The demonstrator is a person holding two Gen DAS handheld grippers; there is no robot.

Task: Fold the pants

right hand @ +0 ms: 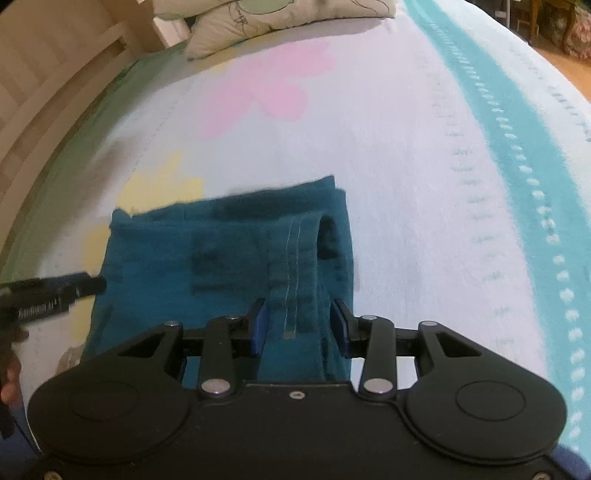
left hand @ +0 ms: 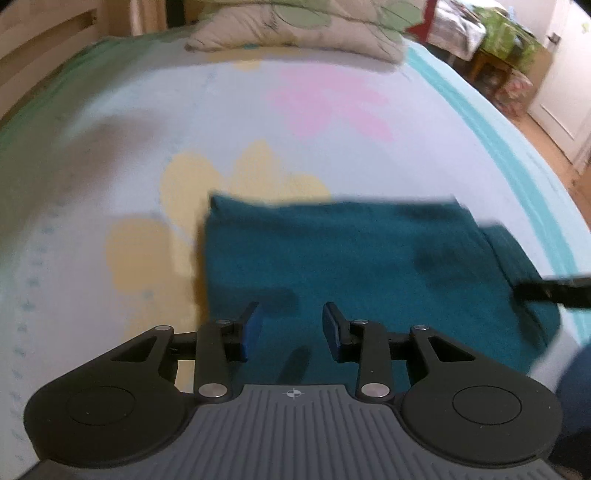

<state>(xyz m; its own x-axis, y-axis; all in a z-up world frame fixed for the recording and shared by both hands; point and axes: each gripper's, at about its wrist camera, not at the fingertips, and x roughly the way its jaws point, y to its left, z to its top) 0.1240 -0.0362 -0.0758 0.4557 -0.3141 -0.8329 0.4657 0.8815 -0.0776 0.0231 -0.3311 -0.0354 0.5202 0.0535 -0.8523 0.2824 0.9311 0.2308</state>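
Note:
Teal pants (left hand: 369, 251) lie folded into a rectangle on the bed, also in the right wrist view (right hand: 221, 258). My left gripper (left hand: 291, 328) hovers over their near left part, jaws open, nothing between the blue pads. My right gripper (right hand: 299, 325) stands open over the right end, where a stitched hem strip (right hand: 291, 266) runs between its fingers without being pinched. Each gripper shows as a dark tip in the other's view: the right gripper (left hand: 546, 291) at the right edge, the left gripper (right hand: 55, 291) at the left edge.
The bed sheet (left hand: 332, 140) is pale with pink and yellow flowers and a turquoise band (right hand: 517, 147) along its right side. A pillow (left hand: 295, 33) lies at the far end by a wooden headboard (right hand: 44, 74). Wooden floor (left hand: 546, 140) and furniture (left hand: 509, 48) are at the right.

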